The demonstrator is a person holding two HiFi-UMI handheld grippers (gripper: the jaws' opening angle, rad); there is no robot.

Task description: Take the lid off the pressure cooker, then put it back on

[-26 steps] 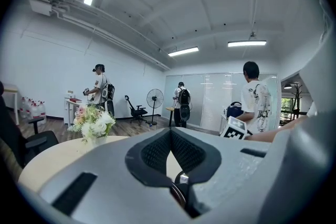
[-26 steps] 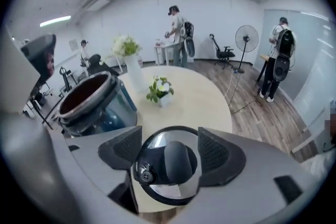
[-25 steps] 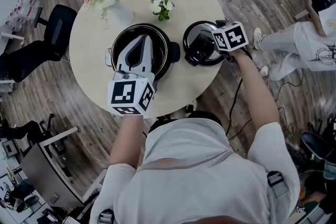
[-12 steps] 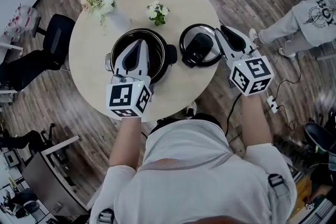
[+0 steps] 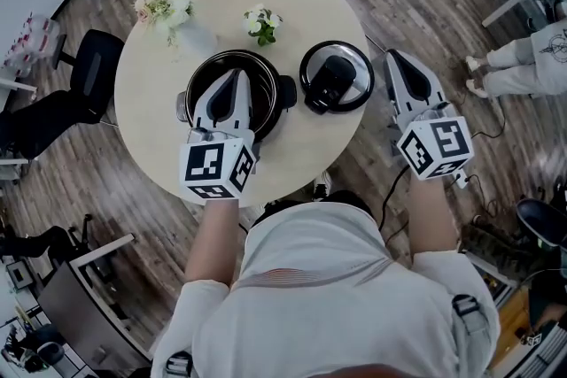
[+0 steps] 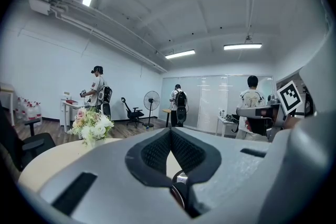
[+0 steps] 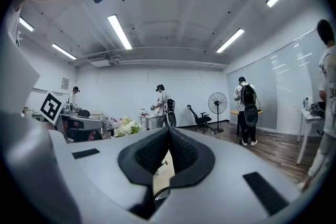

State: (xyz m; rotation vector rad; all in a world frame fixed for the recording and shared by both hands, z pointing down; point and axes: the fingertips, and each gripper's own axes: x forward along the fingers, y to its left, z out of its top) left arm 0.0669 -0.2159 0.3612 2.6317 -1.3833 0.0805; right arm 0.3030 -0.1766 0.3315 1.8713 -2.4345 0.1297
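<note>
The round table bears the open pressure cooker and, beside it near the right edge, the lid. The left gripper, jaws pressed together, hovers over the pressure cooker. The right gripper, its jaws just closed on nothing, hangs beyond the edge over the floor. Only the gripper views show a fan.

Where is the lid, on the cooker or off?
Off. The lid lies flat on the table beside the pressure cooker, whose dark inside shows.
</note>
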